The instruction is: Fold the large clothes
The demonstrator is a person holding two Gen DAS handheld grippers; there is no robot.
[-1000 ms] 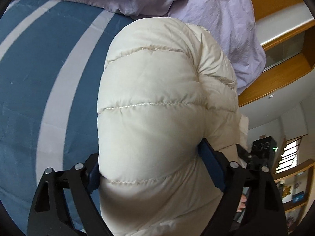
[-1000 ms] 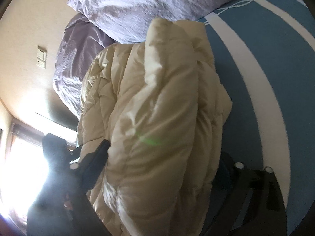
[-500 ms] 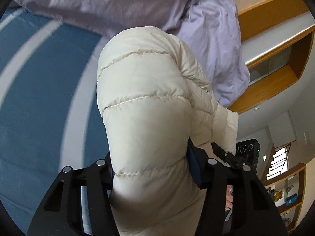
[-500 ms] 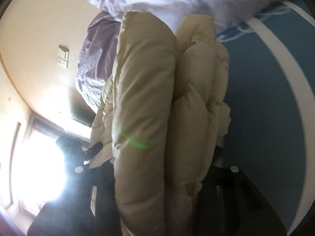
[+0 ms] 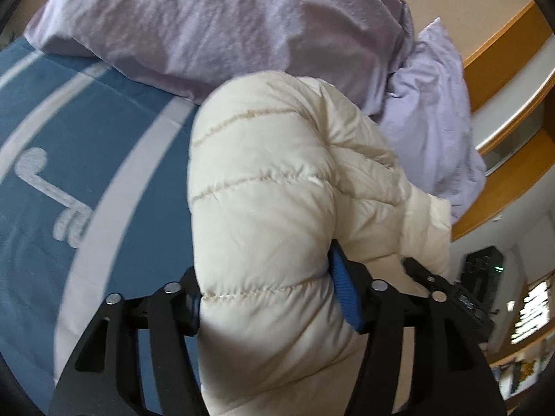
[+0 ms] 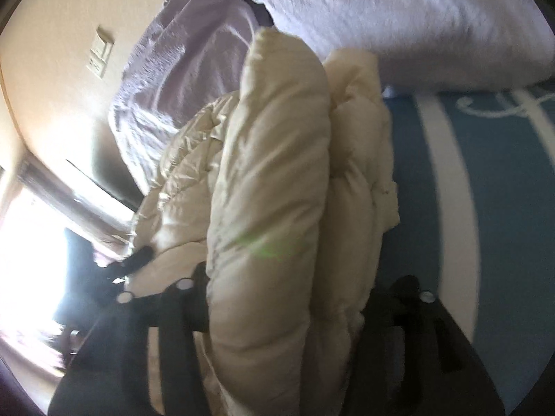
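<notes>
Left claw (image 5: pixel 267 298) clamped on cream puffer jacket (image 5: pixel 263 208); right claw (image 6: pixel 295 298) likewise gripping its bunched folds (image 6: pixel 277 190), raised above blue striped bed (image 5: pixel 104 138), near lilac pillows (image 5: pixel 208 24).

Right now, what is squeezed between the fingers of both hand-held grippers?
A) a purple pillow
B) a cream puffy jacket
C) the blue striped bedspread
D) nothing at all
B: the cream puffy jacket bulges between the fingers of the left hand-held gripper and the right hand-held gripper.
</notes>
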